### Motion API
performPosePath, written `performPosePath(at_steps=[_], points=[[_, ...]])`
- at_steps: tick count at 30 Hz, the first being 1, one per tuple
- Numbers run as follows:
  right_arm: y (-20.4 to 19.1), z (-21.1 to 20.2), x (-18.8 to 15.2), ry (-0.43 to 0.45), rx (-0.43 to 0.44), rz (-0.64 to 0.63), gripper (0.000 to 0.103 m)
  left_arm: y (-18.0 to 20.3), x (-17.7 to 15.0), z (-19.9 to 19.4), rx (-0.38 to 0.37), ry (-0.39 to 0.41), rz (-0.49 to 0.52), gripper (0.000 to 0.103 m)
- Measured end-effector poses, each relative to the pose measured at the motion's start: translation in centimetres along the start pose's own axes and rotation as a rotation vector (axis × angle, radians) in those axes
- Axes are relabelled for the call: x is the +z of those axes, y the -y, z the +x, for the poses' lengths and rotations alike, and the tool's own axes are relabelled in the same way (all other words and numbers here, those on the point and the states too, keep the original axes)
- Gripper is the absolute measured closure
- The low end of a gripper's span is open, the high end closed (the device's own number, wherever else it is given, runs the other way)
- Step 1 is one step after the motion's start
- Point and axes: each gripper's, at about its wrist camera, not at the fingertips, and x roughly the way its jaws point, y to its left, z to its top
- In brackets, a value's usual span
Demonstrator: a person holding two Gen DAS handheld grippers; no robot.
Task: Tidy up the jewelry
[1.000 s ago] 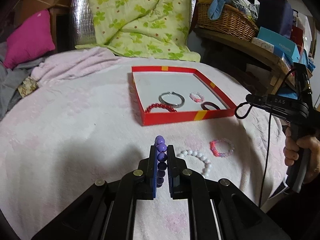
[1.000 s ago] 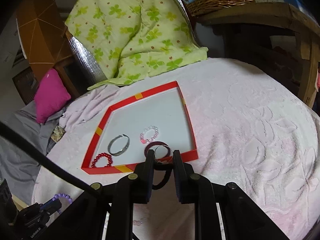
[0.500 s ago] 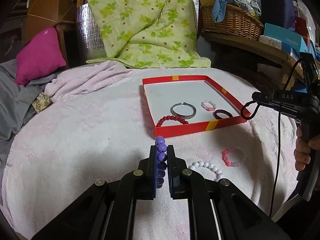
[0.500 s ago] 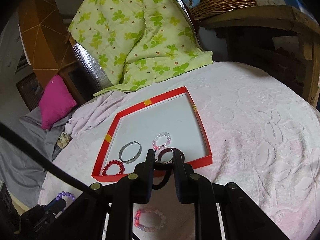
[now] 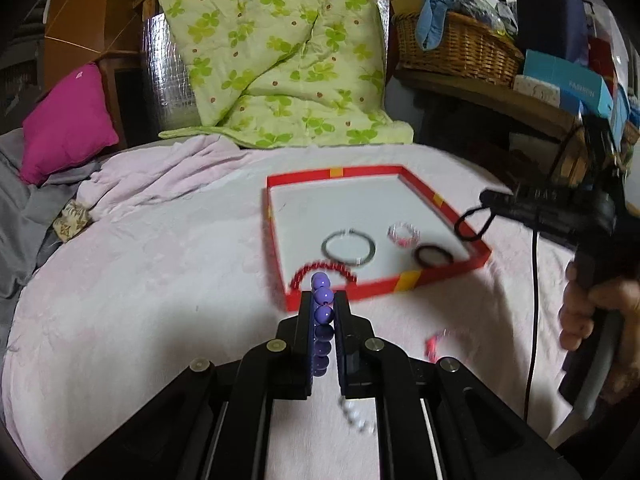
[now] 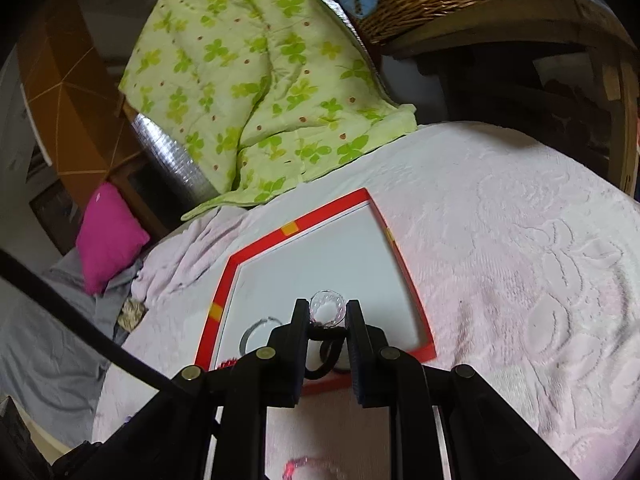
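My left gripper (image 5: 322, 300) is shut on a purple bead bracelet (image 5: 322, 312) just short of the near rim of the red tray (image 5: 384, 282). In the tray lie a red bead bracelet (image 5: 304, 272), a silver bangle (image 5: 349, 247), a pink bead bracelet (image 5: 404, 235) and a dark ring bracelet (image 5: 434, 257). My right gripper (image 6: 327, 312) is shut on a black hair tie with a clear bead (image 6: 327, 308), above the tray's (image 6: 296, 227) near right corner; it also shows in the left wrist view (image 5: 486, 200) with the tie's loop (image 5: 472, 224) hanging.
A pink and clear bracelet (image 5: 436, 342) and a white bead bracelet (image 5: 356, 416) lie on the pale pink bedspread near my left gripper. A green quilt (image 5: 280, 52), a magenta pillow (image 5: 68, 120) and a wicker basket (image 5: 456, 48) on a wooden shelf stand behind.
Both grippers moved forward toward the tray with their bracelets still held. The right gripper now hangs over the tray's near right corner; the loose bracelets slid back under the left gripper.
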Motion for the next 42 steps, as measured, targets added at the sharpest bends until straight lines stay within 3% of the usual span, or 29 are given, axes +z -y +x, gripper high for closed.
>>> performPosePath(at_steps=[4, 13, 19, 25, 38, 39, 40, 42], points=[[0.7, 1.0, 1.2, 0.011, 0.014, 0.049, 0.084, -0.1, 3.0, 1.7, -0.005, 0.024, 0.003, 0.093], [0.8, 4.9, 3.7, 0.007, 0.014, 0.1, 0.084, -0.3, 8.8, 9.3, -0.008, 0.011, -0.043, 0.093], [0.8, 7.3, 4.9, 0.008, 0.004, 0.123, 0.084, -1.1, 10.1, 13.8, -0.026, -0.043, -0.085, 0.093], [0.0, 9.9, 5.6, -0.061, 0.02, 0.121, 0.084, -1.1, 10.7, 17.4, -0.022, -0.128, -0.062, 0.093], [-3.7, 15.3, 4.1, -0.199, -0.001, 0.074, 0.081, -0.8, 8.8, 20.8, -0.032, -0.304, -0.019, 0.092], [-3.6, 15.6, 3.9, -0.207, -0.006, 0.076, 0.081, -0.7, 8.8, 20.7, -0.032, -0.304, -0.016, 0.09], [-3.7, 15.7, 3.9, -0.208, -0.003, 0.073, 0.081, -0.7, 8.8, 20.6, -0.027, -0.304, -0.012, 0.081], [-3.6, 15.4, 3.9, -0.199, -0.007, 0.068, 0.067, -0.7, 8.7, 20.1, -0.005, -0.292, -0.006, 0.062]])
